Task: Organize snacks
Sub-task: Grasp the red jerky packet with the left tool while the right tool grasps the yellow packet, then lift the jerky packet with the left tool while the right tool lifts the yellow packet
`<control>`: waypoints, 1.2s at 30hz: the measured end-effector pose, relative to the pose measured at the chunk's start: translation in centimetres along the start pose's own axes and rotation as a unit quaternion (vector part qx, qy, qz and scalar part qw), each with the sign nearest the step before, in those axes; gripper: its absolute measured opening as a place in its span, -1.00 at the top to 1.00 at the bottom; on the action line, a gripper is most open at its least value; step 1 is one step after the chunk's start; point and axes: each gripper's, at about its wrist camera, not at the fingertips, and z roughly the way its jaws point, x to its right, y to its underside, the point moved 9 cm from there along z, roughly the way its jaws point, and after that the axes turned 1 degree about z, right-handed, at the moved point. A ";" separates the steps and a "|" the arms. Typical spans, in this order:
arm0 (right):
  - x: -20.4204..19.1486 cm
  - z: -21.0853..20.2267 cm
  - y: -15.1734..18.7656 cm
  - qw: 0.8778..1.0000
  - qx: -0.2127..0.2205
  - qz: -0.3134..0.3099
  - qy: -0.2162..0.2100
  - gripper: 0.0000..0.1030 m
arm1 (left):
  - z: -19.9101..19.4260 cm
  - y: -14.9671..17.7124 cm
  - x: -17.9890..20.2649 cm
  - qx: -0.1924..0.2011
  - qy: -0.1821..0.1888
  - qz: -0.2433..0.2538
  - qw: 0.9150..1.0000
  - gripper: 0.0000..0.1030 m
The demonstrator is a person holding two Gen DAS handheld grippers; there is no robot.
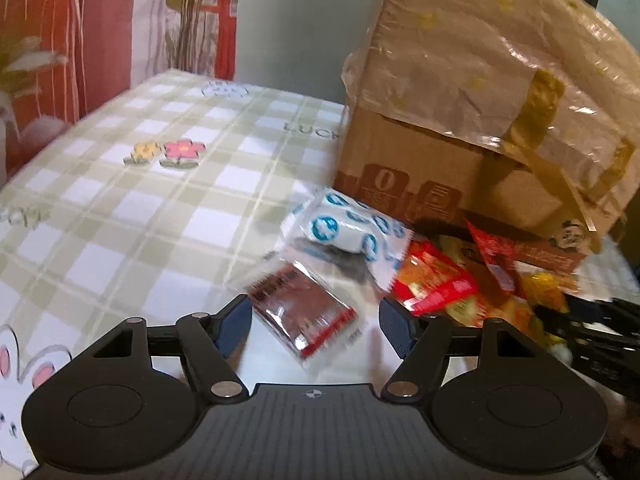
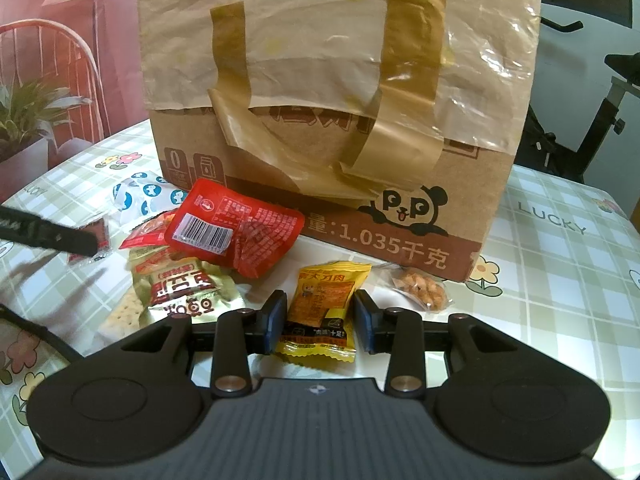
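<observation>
Now picking stage: right tool point(image 2: 320, 322) spread, straddling yellow packet point(image 2: 320, 316), unclenched; left tool point(image 1: 316, 326) spread around dark red packet point(image 1: 306, 314). Next: clench, lift clear.

Left wrist view: low over tablecloth point(image 1: 120, 208), facing cardboard box point(image 1: 460, 152) obliquely from its left. Right wrist view: close, square-on to the box. Both share box, snack pile point(image 2: 208, 240).
</observation>
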 end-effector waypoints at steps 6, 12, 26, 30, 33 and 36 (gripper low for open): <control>-0.1 -0.1 0.0 1.000 0.002 0.001 -0.004 0.24 | 1.3 -0.7 0.7 0.017 -0.043 0.043 0.998 -0.38; -0.1 -0.1 0.0 1.000 0.002 0.001 -0.004 0.24 | 1.8 -1.2 0.6 0.025 -0.064 0.039 0.997 -0.42; -0.2 -0.1 0.0 1.000 0.002 0.000 -0.005 0.24 | -0.5 0.0 -0.6 0.028 -0.045 0.021 0.998 0.10; -0.3 -0.1 0.1 1.000 0.002 -0.001 -0.004 0.24 | -1.3 -0.3 -1.1 0.040 -0.048 0.017 0.998 0.10; -0.3 -0.1 0.1 1.000 0.002 -0.002 -0.003 0.24 | -1.9 -0.5 -0.9 0.046 -0.047 0.022 0.998 0.10; -0.3 -0.1 0.1 1.000 0.002 -0.004 -0.002 0.24 | -2.2 -0.5 -0.8 0.048 -0.046 0.026 0.997 0.10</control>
